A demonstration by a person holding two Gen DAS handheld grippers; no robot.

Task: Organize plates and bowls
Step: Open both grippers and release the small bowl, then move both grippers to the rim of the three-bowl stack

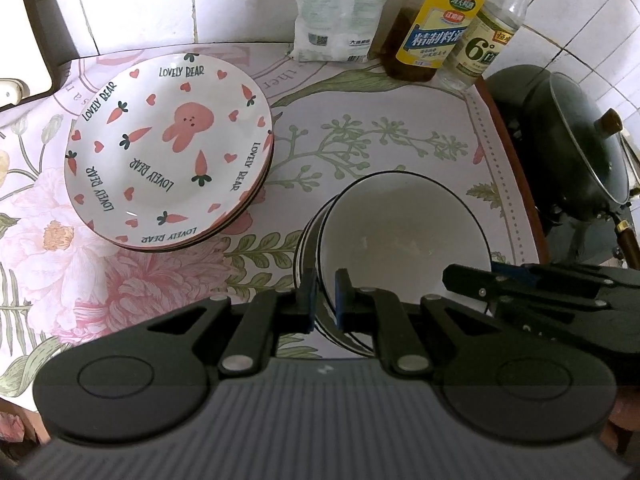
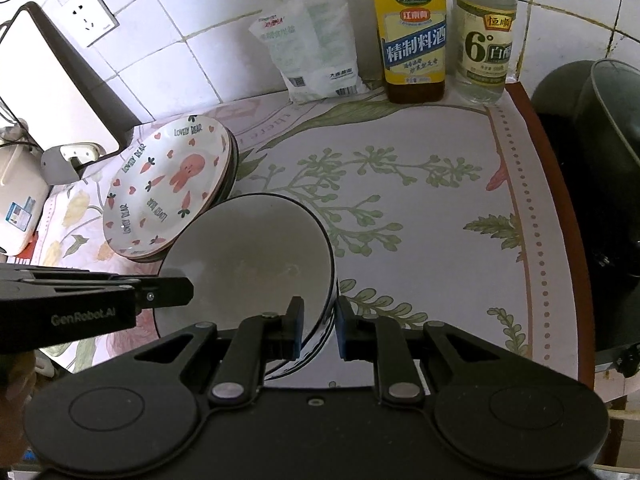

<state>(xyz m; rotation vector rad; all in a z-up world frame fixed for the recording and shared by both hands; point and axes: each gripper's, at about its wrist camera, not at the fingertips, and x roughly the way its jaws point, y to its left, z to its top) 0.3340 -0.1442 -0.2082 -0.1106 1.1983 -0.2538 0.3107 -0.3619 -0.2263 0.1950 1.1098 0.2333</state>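
A stack of white bowls with dark rims [image 1: 404,236] [image 2: 248,256] sits on the flowered tablecloth. My left gripper [image 1: 325,300] straddles the left rim of the stack, its blue pads close on either side of the rim. My right gripper [image 2: 319,330] straddles the stack's right rim, with a small gap between the pads and the rim. A stack of plates with a pink bunny and carrots [image 1: 168,152] [image 2: 168,188] lies to the left of the bowls. The right gripper's fingers [image 1: 520,284] show in the left wrist view; the left gripper's fingers [image 2: 168,292] show in the right wrist view.
A white bag [image 2: 312,48], a yellow-labelled bottle [image 2: 412,40] and a clear bottle [image 2: 486,40] stand against the tiled wall. A dark lidded pot [image 1: 572,144] stands off the table's right edge. An appliance [image 2: 52,80] stands at the left.
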